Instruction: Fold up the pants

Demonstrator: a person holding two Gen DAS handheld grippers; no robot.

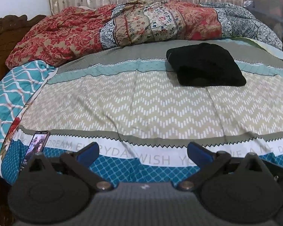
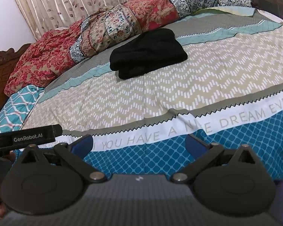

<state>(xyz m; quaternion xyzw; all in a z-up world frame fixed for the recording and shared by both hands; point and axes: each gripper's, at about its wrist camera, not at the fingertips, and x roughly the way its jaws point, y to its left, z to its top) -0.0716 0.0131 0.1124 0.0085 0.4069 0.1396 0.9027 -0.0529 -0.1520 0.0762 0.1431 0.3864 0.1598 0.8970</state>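
The left gripper (image 1: 143, 155) is spread wide with nothing between its blue pads; it hangs over the near edge of the bed, above the lettered white band of the bedspread (image 1: 122, 103); the right gripper (image 2: 139, 145) is likewise released and empty, over the same near edge further right. A phone (image 1: 37, 146) leans at the near left of the bed, just beside the left gripper; a black strap (image 2: 26, 135) crosses the near left of the right wrist view. Beyond, well apart from both tools, the black pants (image 1: 203, 64) lie on the far half of the spread as a compact layered bundle, across the teal stripe; a crumpled patterned quilt (image 1: 107, 26) runs along the far side.

By my reading the folding is finished, or nearly so, and both tools are clear; if anything remains, it calls for reaching far to square the bundle's edges.
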